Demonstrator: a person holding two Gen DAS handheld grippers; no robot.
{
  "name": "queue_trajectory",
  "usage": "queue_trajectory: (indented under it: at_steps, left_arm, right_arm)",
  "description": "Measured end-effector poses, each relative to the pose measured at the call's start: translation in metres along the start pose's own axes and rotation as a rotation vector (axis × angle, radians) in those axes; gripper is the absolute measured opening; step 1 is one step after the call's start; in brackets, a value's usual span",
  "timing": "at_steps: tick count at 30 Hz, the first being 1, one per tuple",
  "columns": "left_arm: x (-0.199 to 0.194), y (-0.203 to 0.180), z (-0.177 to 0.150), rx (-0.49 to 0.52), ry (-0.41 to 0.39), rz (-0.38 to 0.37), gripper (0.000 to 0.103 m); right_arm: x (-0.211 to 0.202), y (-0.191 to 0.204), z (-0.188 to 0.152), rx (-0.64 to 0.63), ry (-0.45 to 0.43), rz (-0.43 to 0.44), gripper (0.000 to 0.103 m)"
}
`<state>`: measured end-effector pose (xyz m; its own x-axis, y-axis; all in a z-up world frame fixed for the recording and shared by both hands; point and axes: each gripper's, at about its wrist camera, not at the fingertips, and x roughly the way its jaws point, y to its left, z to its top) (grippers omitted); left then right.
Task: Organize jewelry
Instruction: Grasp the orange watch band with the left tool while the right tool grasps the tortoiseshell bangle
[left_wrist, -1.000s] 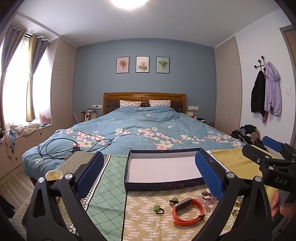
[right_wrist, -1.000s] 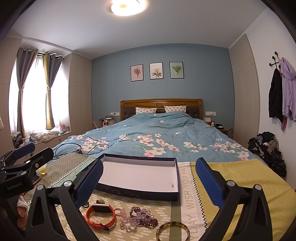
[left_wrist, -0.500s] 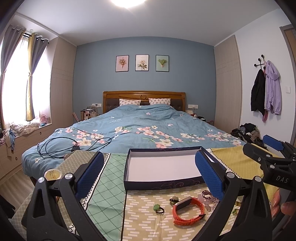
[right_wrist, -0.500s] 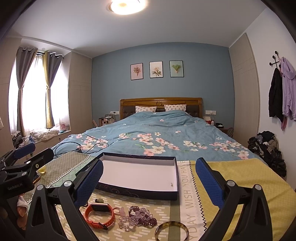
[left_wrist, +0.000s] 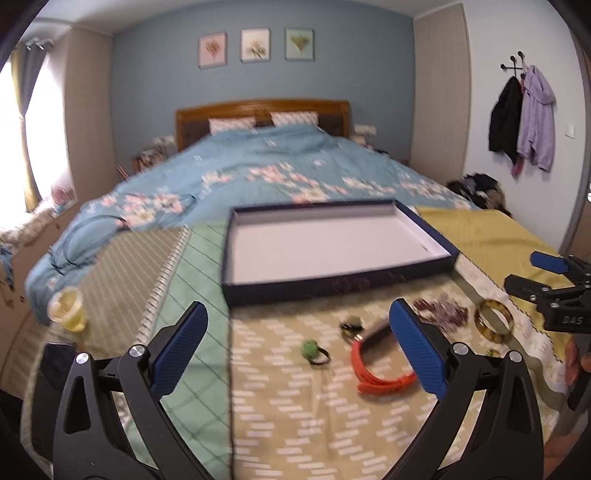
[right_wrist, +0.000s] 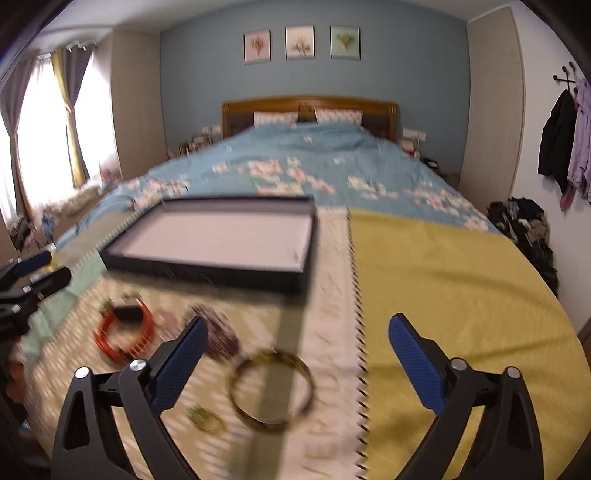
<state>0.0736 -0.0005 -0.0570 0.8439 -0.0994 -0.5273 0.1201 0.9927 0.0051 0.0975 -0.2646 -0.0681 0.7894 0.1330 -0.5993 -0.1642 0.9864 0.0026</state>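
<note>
One tray, one orange band, one bangle, two claws (both spread), three wall pictures

**A bedroom at home**

I'm standing at the foot of a double bed with a floral blue duvet, two pillows and a wooden headboard. Three flower prints hang on the blue wall, coats on hooks, curtains at the window
</note>
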Motion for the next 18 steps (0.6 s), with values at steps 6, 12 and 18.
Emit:
queue_trajectory:
  at_steps: [6,12,18]
  left_arm:
    - [0.026,-0.019,-0.013,0.057,0.11,-0.072,0.083]
    - [0.045,-0.022,-0.021,0.056,0.215,-0.136,0.062]
    - [0.052,-0.024,-0.027,0.028,0.287,-0.202,0.032]
  right_arm:
    - [0.01,-0.02,-0.01,0.018,0.106,0.035,0.065]
    - [0.021,-0.019,-0.014,0.001,0.175,0.088,0.037]
    - [0.033,-0.015,-0.012,-0.021,0.222,0.12,0.024]
